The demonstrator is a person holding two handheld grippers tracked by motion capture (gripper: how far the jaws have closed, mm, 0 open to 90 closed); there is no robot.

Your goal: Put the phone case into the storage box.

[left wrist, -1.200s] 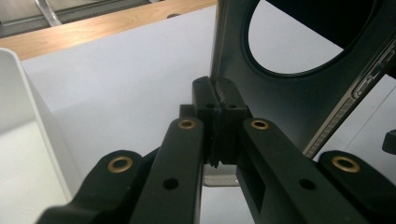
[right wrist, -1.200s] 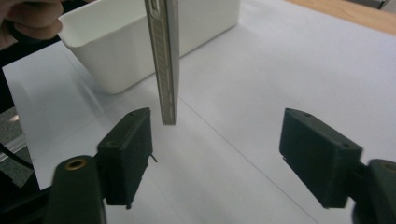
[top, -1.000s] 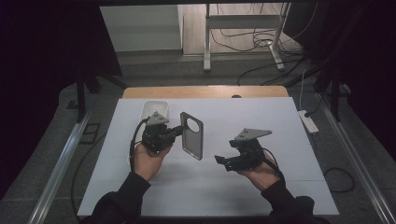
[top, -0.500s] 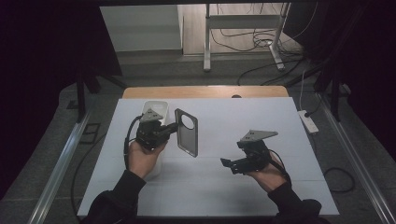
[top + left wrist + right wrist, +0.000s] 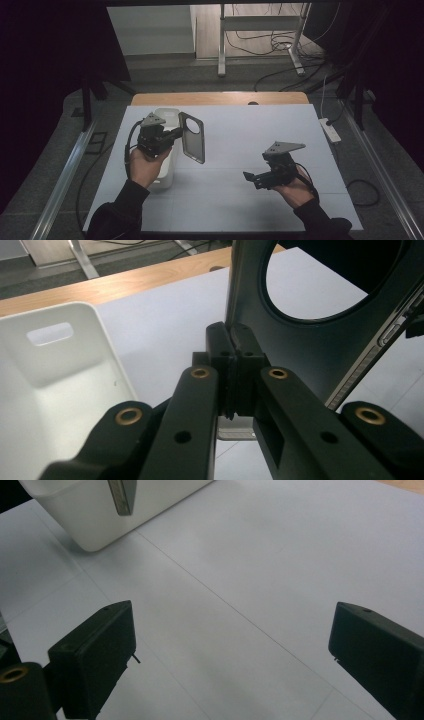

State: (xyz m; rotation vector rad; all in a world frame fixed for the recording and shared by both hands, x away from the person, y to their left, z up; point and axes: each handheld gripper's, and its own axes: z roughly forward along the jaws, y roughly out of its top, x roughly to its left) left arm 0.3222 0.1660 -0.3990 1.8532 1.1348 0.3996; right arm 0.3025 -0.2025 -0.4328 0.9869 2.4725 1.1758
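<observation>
Your left hand-held gripper pinches the phone case by one edge, held in the air beside the white bin near the counter's left edge. Your right hand-held gripper, jaws just opening, holds nothing. That thin edge grip could let the case swing or slip.

I can read no text, label, brand, number or sign here. The dark phone case, the white bin and the white table top carry no writing that I can make out.
</observation>
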